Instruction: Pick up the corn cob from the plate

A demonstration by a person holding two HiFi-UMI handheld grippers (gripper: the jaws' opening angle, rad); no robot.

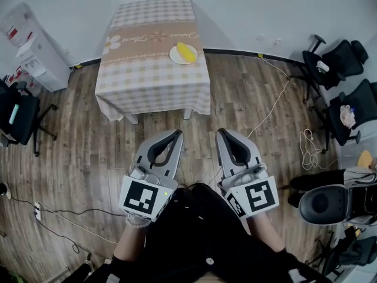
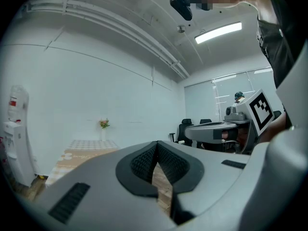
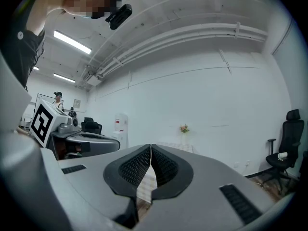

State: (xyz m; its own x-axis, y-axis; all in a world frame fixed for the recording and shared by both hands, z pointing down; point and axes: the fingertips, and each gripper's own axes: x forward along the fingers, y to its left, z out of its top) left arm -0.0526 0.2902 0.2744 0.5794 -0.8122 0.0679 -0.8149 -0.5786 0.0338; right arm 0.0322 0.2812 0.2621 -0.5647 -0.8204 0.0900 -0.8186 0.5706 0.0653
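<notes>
A yellow corn cob [image 1: 187,52] lies on a white plate [image 1: 175,56] near the right edge of a checked-cloth table [image 1: 154,69], far ahead in the head view. My left gripper [image 1: 178,133] and right gripper [image 1: 219,132] are held side by side over the wooden floor, well short of the table. Both point level toward it. Each is shut with nothing between its jaws. In the left gripper view my left gripper [image 2: 156,147] is shut and the table [image 2: 86,150] shows far off at the left. My right gripper [image 3: 151,150] is shut in its own view too.
A water dispenser [image 1: 35,55] stands left of the table. Black office chairs [image 1: 339,61] line the right side, another chair [image 1: 17,117] the left. Cables [image 1: 271,108] trail over the floor at right. A vase of flowers [image 2: 103,125] stands at the table's far end.
</notes>
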